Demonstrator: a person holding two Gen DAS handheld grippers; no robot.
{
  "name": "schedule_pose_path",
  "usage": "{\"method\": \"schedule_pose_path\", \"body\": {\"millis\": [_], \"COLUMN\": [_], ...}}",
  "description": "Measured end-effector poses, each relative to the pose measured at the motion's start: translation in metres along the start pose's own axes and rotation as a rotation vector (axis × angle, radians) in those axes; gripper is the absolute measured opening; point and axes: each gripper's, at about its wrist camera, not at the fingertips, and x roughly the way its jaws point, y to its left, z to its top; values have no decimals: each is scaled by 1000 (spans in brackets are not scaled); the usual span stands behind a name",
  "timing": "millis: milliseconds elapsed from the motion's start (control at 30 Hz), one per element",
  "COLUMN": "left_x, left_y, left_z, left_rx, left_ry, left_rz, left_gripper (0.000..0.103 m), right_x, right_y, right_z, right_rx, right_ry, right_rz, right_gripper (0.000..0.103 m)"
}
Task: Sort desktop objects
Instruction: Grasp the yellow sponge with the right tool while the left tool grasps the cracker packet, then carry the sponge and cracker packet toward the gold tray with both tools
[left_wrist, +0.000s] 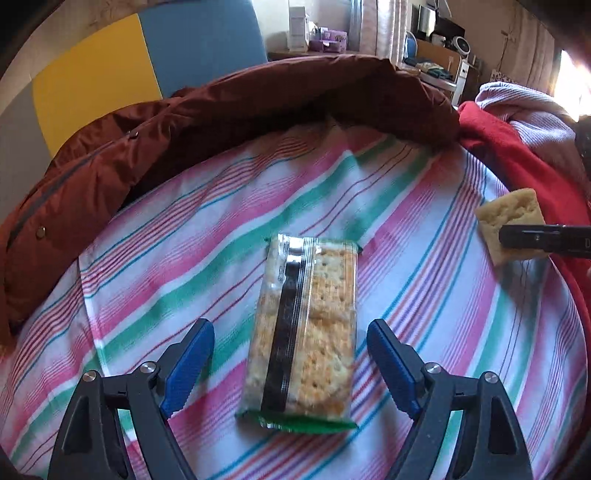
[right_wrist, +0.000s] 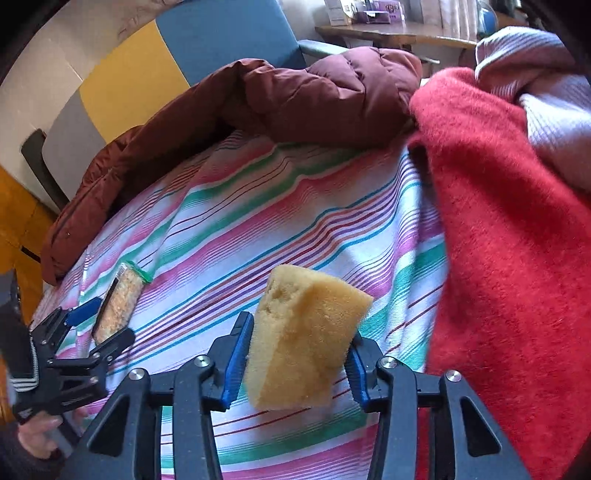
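Note:
A clear pack of crackers (left_wrist: 304, 328) with a green end lies on the striped cloth (left_wrist: 424, 258). My left gripper (left_wrist: 290, 363) is open, its blue pads on either side of the pack's near end, not touching it. My right gripper (right_wrist: 297, 354) is shut on a yellow sponge (right_wrist: 303, 339) and holds it above the cloth. In the left wrist view the sponge (left_wrist: 508, 214) shows at the right edge, pinched by a dark finger. The right wrist view shows the cracker pack (right_wrist: 120, 304) between the left gripper's fingers (right_wrist: 85, 310) at lower left.
A maroon puffer jacket (left_wrist: 221, 122) lies along the far and left edge of the cloth. A red blanket (right_wrist: 498, 229) and a lilac striped cloth (right_wrist: 546, 92) are piled on the right. A blue and yellow chair back (left_wrist: 147, 62) stands behind.

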Motion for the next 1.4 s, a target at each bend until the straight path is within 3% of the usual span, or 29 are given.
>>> {"method": "schedule_pose_path", "body": {"millis": [267,533,667,733,933,1067,1267,1400], "left_x": [1,-6,-13,-19,-33,-50,-80,-84], "left_y": [3,1,1,1,4,5,1,1], "left_z": [1,-3,-6,-9,-24,-44,-90,-104], "left_rx": [-39,-53,-69,-75,-107,-148,-221,-262], "left_ry": [4,-25,-28,-33,-26,-25,-41,-55], "left_rz": [10,46,55,66,76,110,159,179], "left_gripper": [90,81,66,50,50,50,50,49], "right_x": [-1,-5,-4,-3,-1,-2,4,4], "right_y": [3,8,27,38,50,64,96,112], "right_z": [1,1,-2,-5,-11,-12,-33,-45], "right_rx": [-22,-67,-148,-193,-252,-295,-427,-484], "right_ry": [-4,-23,-24,-18,7,26,102,141], "right_rz": [-7,-7,63,95,148,300,383,451], "right_gripper": [41,40,39,39,39,39,39,39]}}
